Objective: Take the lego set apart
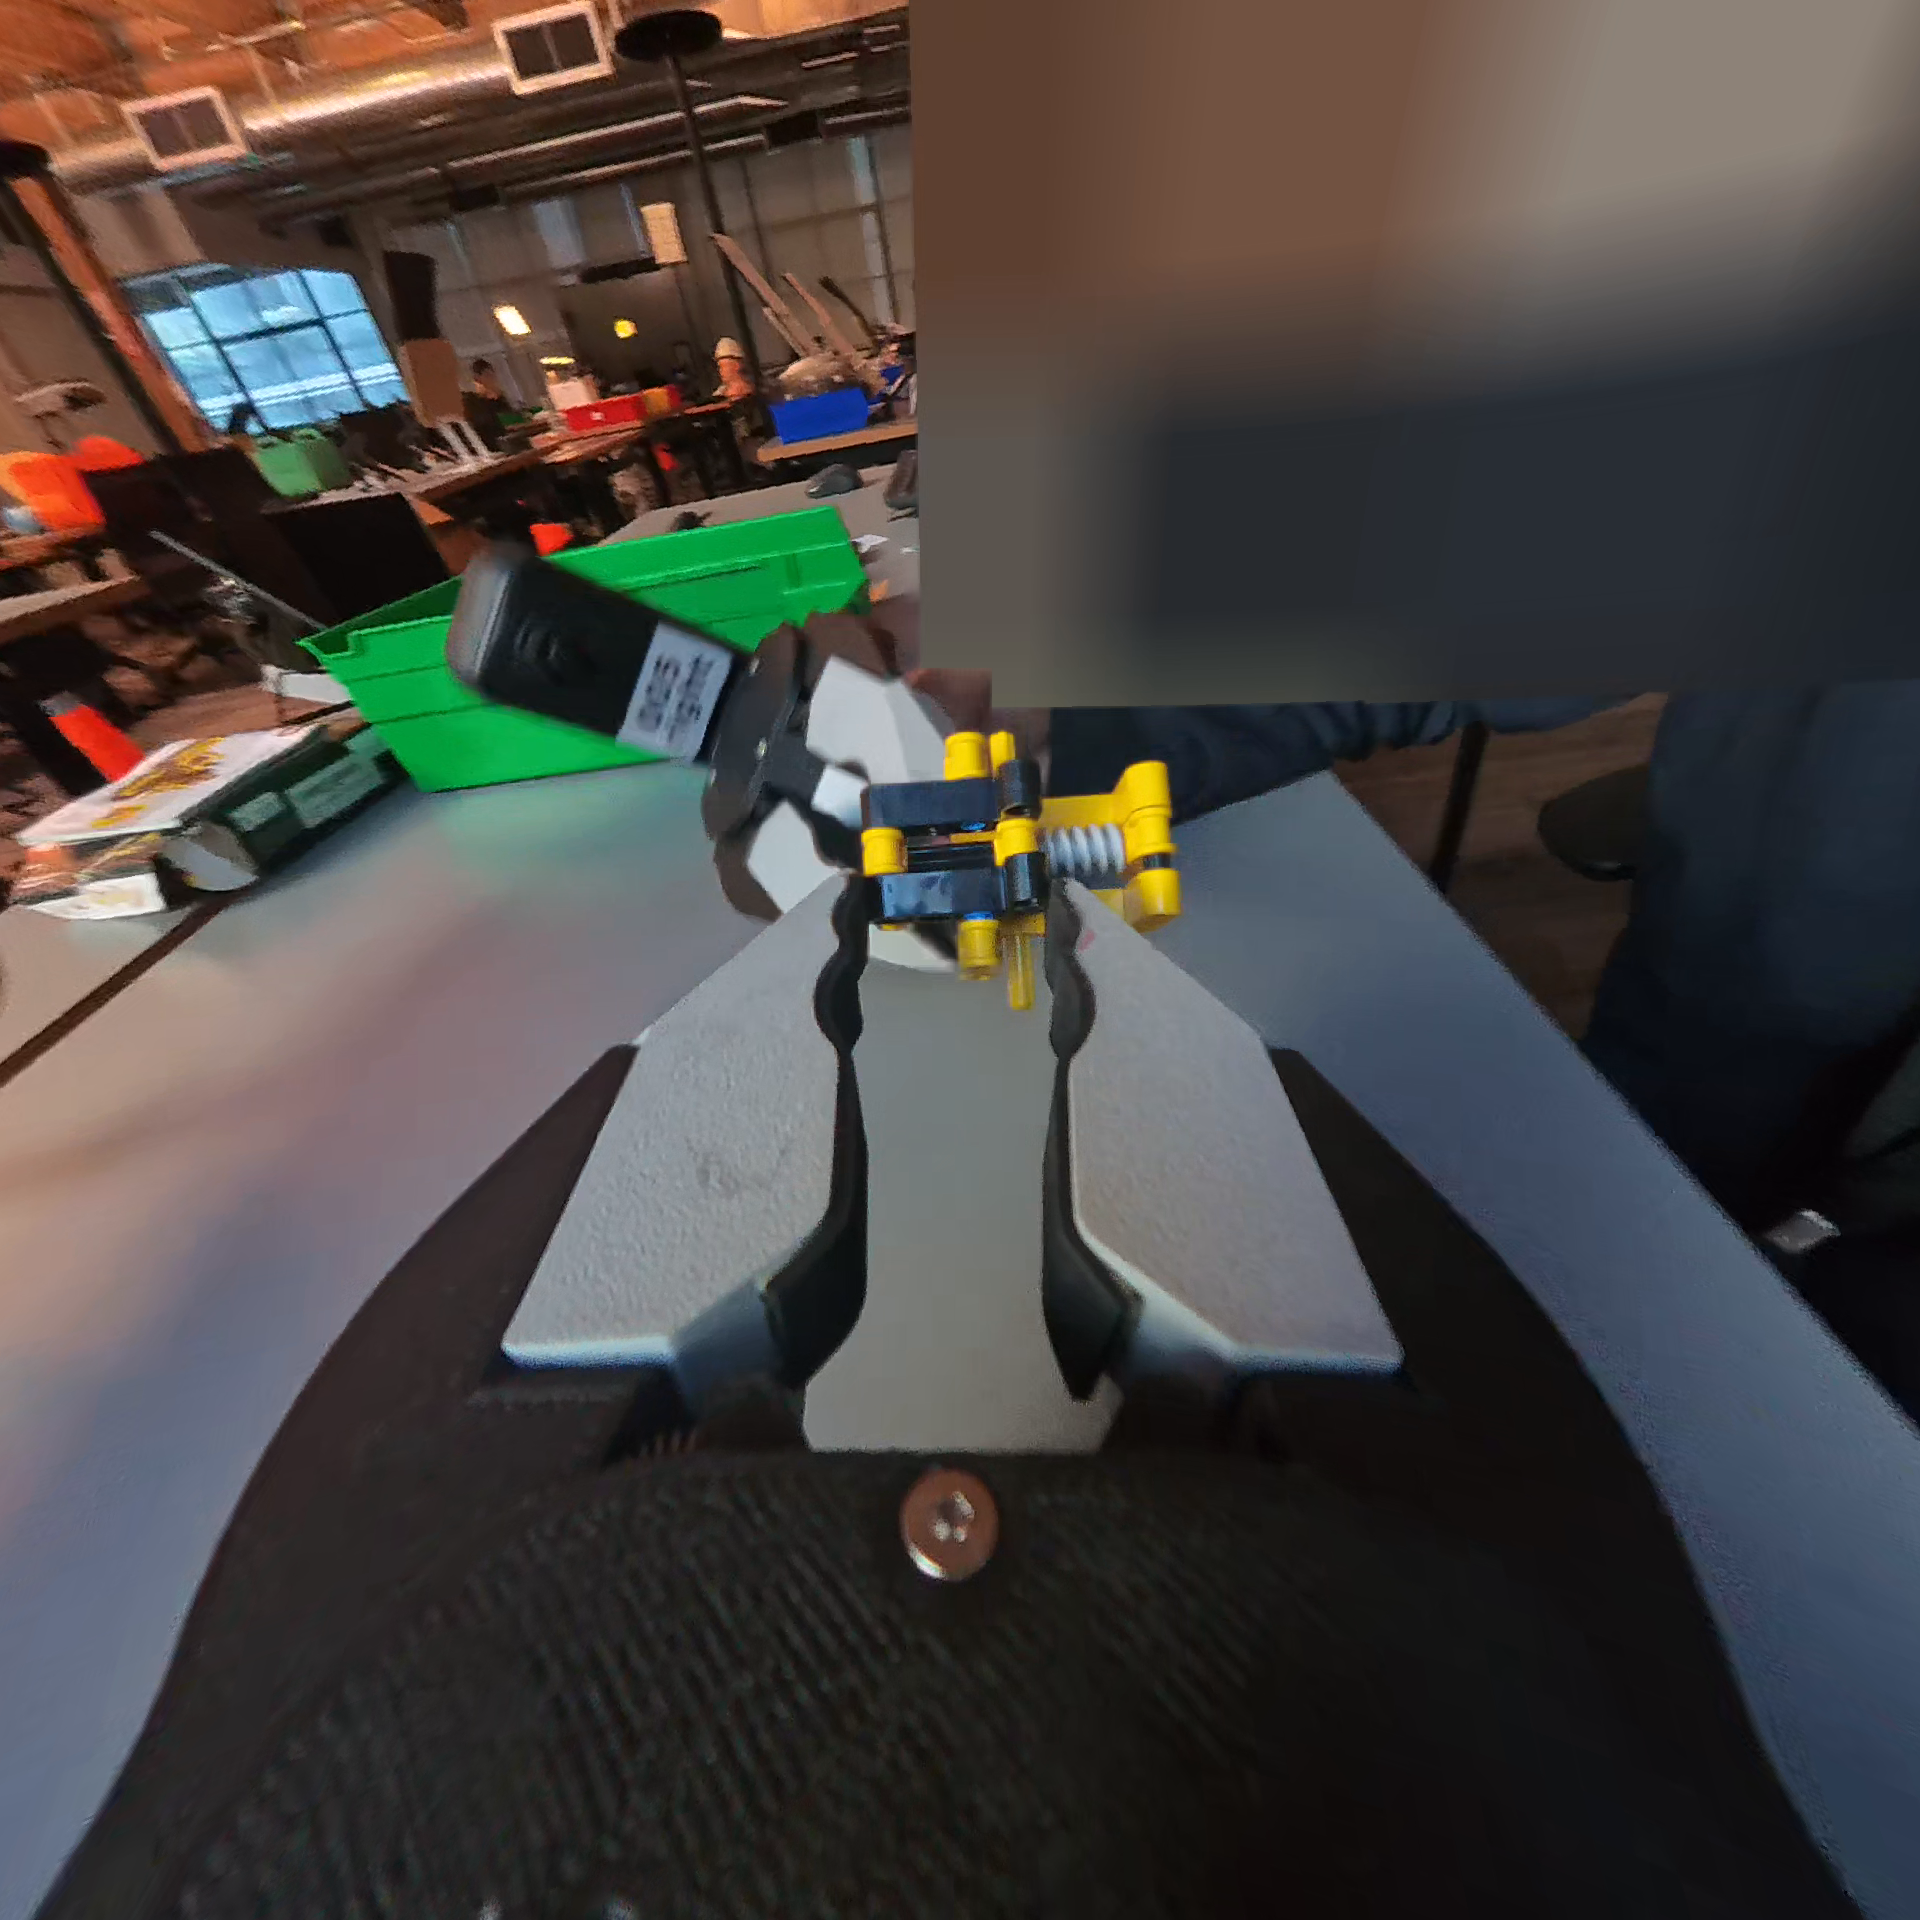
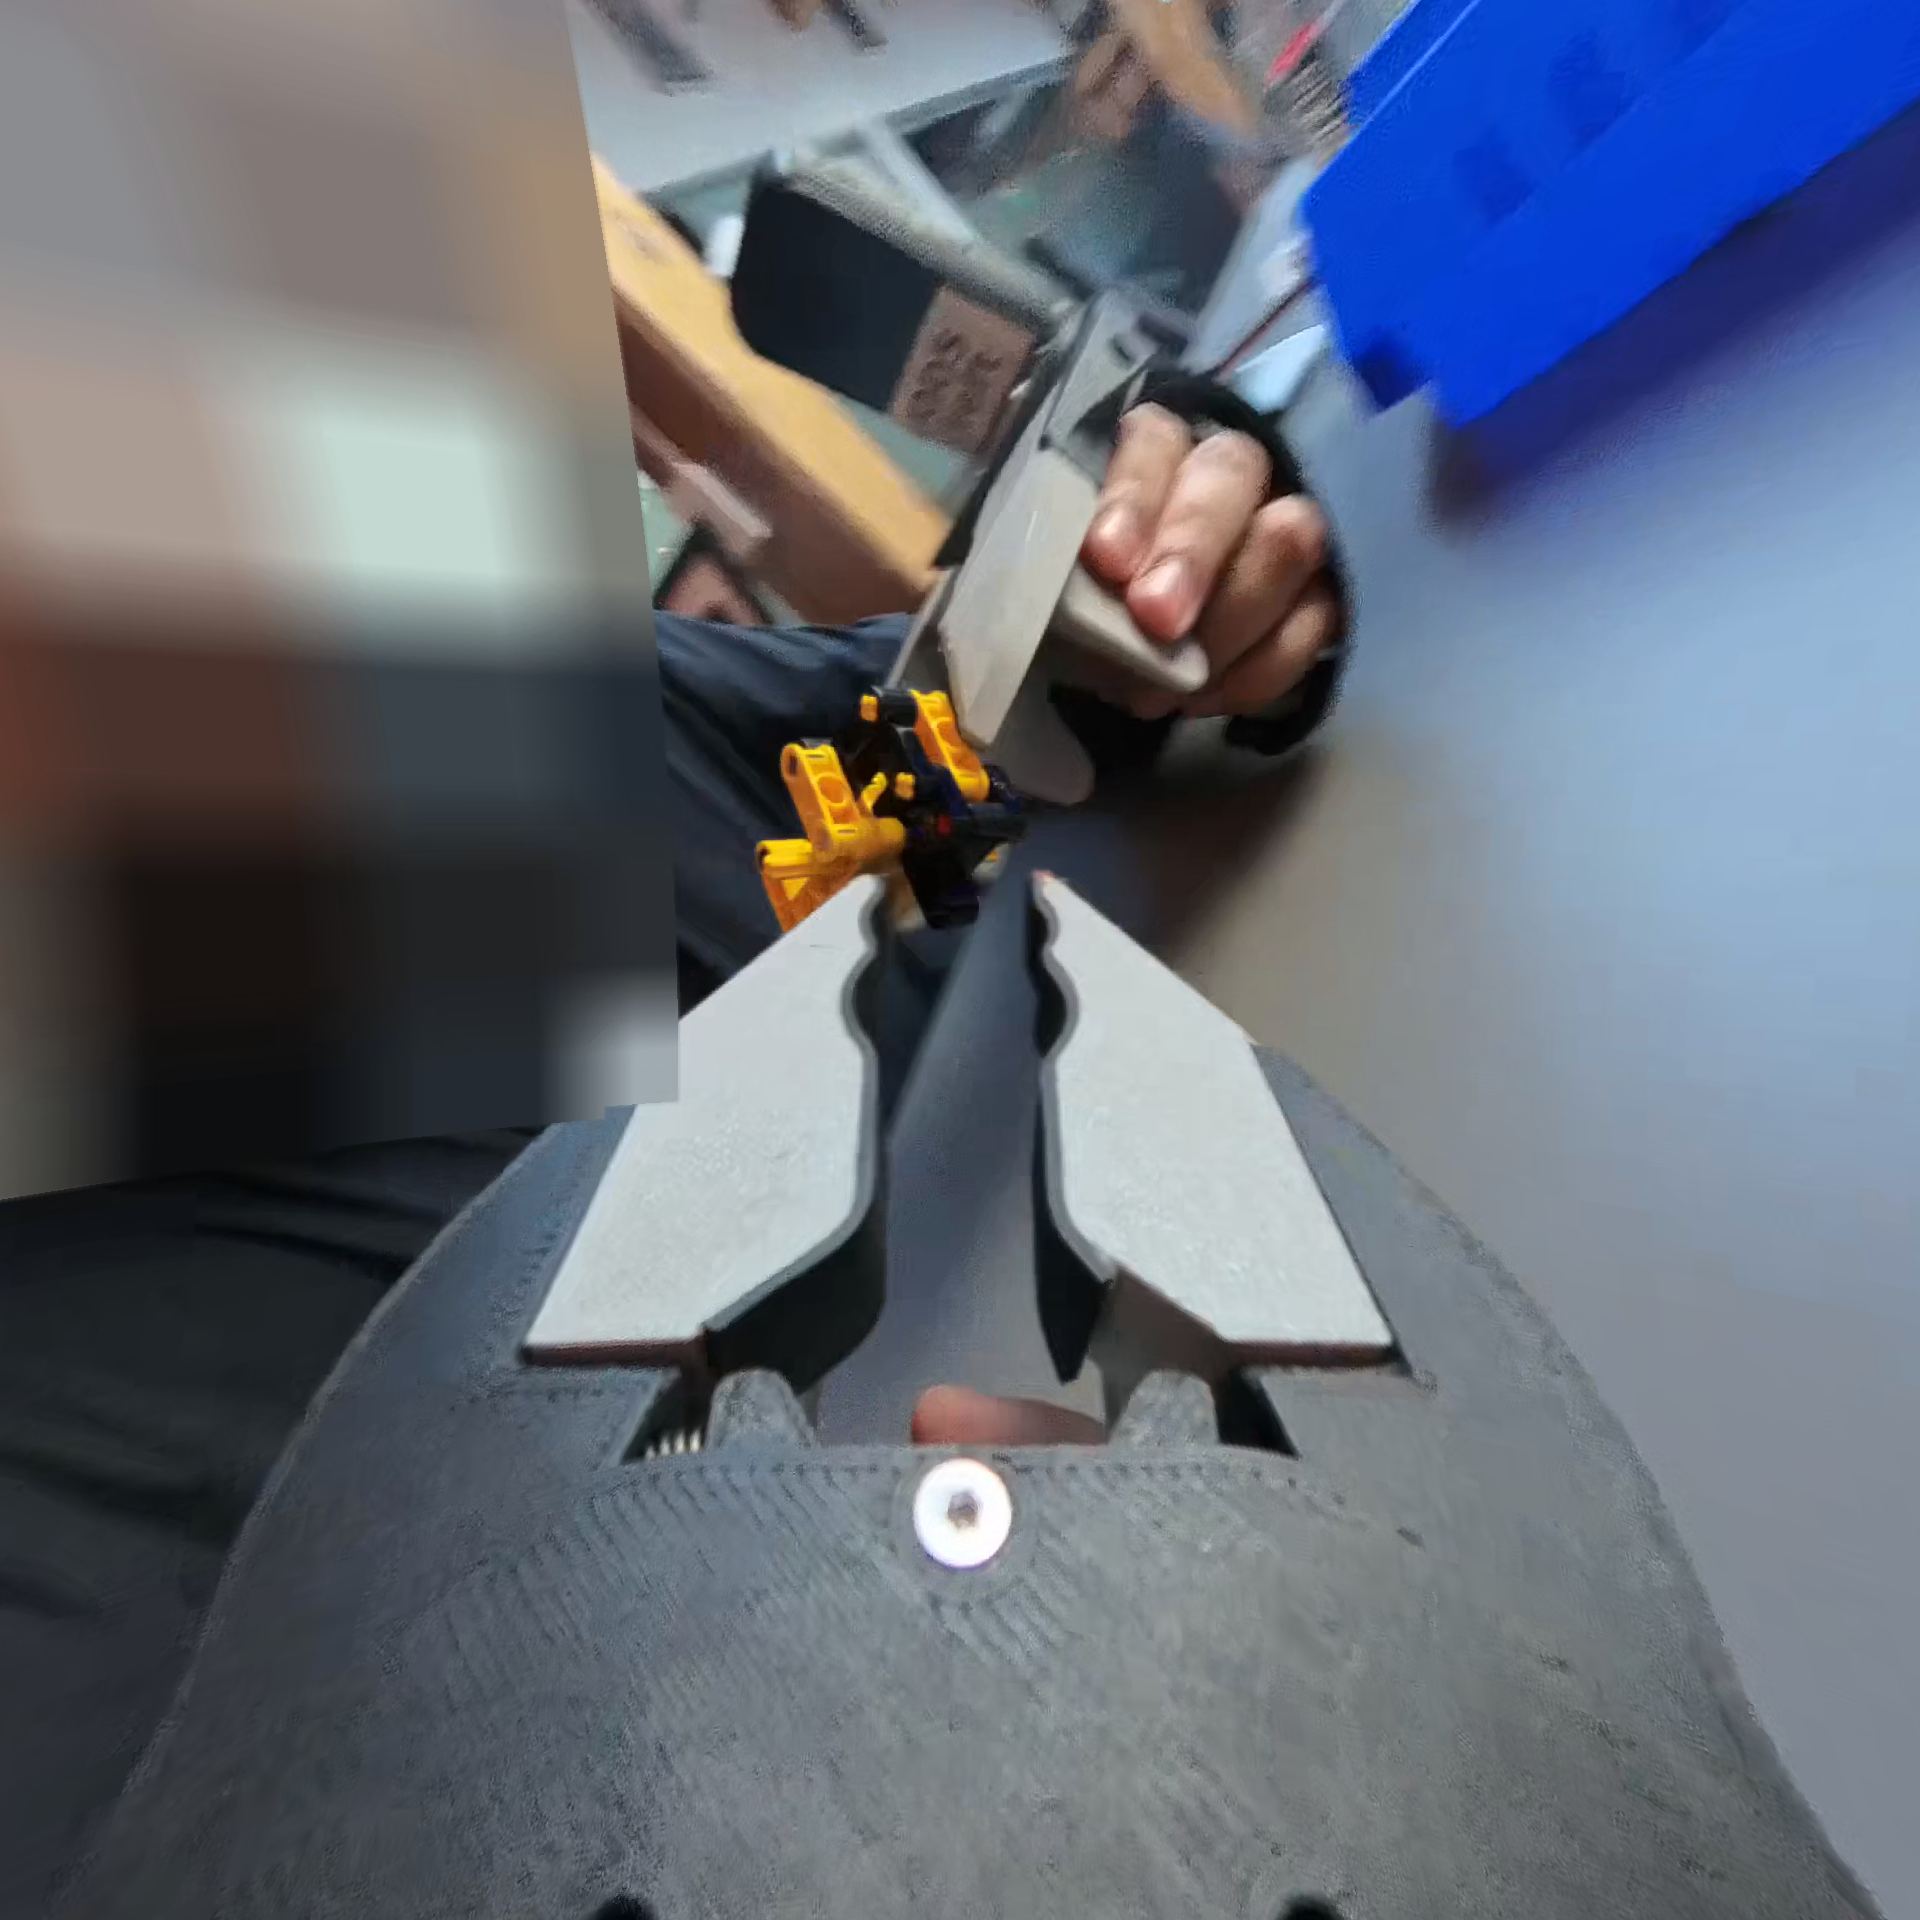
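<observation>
Lego set (image 1: pixel 992 857): small black-and-yellow assembly with a grey worm gear (image 1: pixel 1083 854) and a thin yellow axle (image 1: pixel 1020 961) pointing down, held in the air above the grey table (image 1: pixel 416 987), near its edge. Left gripper (image 1: pixel 951 904): grey fingers clamped on the black block of the set, one fingertip on each side. Right gripper (image 2: pixel 956 894): in its own view the fingers stand slightly apart, tips at the yellow and black end of the set; whether they grip it cannot be told. In the left wrist view this gripper reaches the set from the far left side. Person's hand (image 2: pixel 1216 571): wrapped round the handle of the left gripper. Green bin (image 1: pixel 623 665): on the table behind. Blue bin (image 2: pixel 1610 187): on the table, well apart from the set. Printed booklet (image 1: pixel 166 800): at the table's far left edge.
</observation>
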The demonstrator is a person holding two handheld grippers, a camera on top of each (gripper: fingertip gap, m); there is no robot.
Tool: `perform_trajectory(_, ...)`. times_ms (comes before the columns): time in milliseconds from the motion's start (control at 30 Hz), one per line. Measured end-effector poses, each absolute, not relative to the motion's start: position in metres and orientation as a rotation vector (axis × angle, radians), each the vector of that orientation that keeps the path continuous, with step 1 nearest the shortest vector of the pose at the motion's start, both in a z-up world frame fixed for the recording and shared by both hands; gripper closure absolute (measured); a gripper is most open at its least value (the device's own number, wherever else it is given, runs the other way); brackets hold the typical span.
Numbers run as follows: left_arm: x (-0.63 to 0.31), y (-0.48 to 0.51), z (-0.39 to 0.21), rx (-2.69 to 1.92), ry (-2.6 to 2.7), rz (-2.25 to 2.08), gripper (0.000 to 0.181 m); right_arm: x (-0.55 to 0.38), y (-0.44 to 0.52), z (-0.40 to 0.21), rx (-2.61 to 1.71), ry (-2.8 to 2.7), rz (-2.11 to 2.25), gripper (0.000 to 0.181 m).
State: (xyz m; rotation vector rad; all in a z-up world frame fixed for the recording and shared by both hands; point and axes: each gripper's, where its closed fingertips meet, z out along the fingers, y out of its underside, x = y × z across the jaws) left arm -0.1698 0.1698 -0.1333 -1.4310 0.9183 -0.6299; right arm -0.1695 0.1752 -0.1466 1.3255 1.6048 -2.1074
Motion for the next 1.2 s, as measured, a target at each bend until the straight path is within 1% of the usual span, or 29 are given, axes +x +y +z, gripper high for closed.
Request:
perform_trajectory(33, -0.174, 0.173, -0.136, -1.455, 0.903, -0.611, 0.150, -0.172, 0.185, -0.146, 1.410, 1.725, -2.128, 0.153)
perform_trajectory(133, -0.182, 0.182, -0.142, -1.516, 0.832, -0.645, 0.150, -0.170, 0.197, -0.130, 1.519, 2.184, -2.186, 0.148)
perform_trajectory(200, -0.181, 0.183, -0.143, -1.536, 0.830, -0.657, 0.150, -0.171, 0.189, -0.123, 1.517, 2.420, -2.164, 0.152)
perform_trajectory(267, -0.180, 0.183, -0.147, -1.560, 0.841, -0.649, 0.150, -0.174, 0.183, -0.131, 1.543, 2.590, -2.054, 0.166)
perform_trajectory(400, -0.181, 0.185, -0.149, -1.580, 0.839, -0.623, 0.150, -0.183, 0.183, -0.142, 1.631, 2.714, -1.938, 0.171)
perform_trajectory(600, -0.191, 0.184, -0.156, -1.647, 0.897, -0.569, 0.152, -0.183, 0.189, -0.142, 1.664, 2.757, -1.927, 0.172)
perform_trajectory(633, -0.195, 0.183, -0.151, -1.634, 0.894, -0.570, 0.150, -0.180, 0.188, -0.142, 1.646, 2.689, -1.939, 0.172)
perform_trajectory(667, -0.197, 0.181, -0.146, -1.616, 0.886, -0.583, 0.144, -0.180, 0.188, -0.141, 1.660, 2.616, -1.952, 0.172)
perform_trajectory(700, -0.196, 0.181, -0.144, -1.618, 0.872, -0.610, 0.132, -0.184, 0.192, -0.141, 1.709, 2.595, -1.967, 0.172)
perform_trajectory(733, -0.192, 0.179, -0.144, -1.643, 0.862, -0.662, 0.116, -0.186, 0.193, -0.144, 1.722, 2.661, -1.928, 0.172)
perform_trajectory(767, -0.185, 0.176, -0.146, -1.674, 0.866, -0.725, 0.108, -0.187, 0.192, -0.149, 1.724, 2.761, -1.843, 0.172)
perform_trajectory(800, -0.179, 0.174, -0.149, -1.699, 0.874, -0.770, 0.108, -0.186, 0.188, -0.152, 1.684, 2.865, -1.777, 0.172)
perform_trajectory(833, -0.176, 0.176, -0.154, -1.725, 0.866, -0.771, 0.115, -0.185, 0.181, -0.153, 1.615, 2.940, -1.751, 0.172)
perform_trajectory(867, -0.173, 0.175, -0.157, -1.724, 0.882, -0.777, 0.118, -0.185, 0.177, -0.156, 1.580, 2.992, -1.713, 0.172)
perform_trajectory(900, -0.170, 0.172, -0.159, -1.716, 0.909, -0.793, 0.125, -0.185, 0.178, -0.160, 1.591, 3.037, -1.643, 0.172)
perform_trajectory(1033, -0.168, 0.167, -0.166, -1.735, 0.940, -0.818, 0.126, -0.181, 0.170, -0.164, 1.479, 3.089, -1.632, 0.172)
perform_trajectory(1067, -0.168, 0.166, -0.164, -1.734, 0.931, -0.848, 0.130, -0.181, 0.169, -0.165, 1.465, 3.102, -1.623, 0.172)
perform_trajectory(1100, -0.171, 0.165, -0.160, -1.726, 0.904, -0.906, 0.130, -0.182, 0.170, -0.164, 1.476, 3.113, -1.618, 0.172)
perform_trajectory(1133, -0.174, 0.165, -0.154, -1.709, 0.858, -0.973, 0.134, -0.182, 0.170, -0.166, 1.478, 3.113, -1.602, 0.172)
perform_trajectory(1200, -0.180, 0.168, -0.144, -1.658, 0.805, -1.018, 0.156, -0.182, 0.168, -0.169, 1.469, 3.087, -1.600, 0.172)
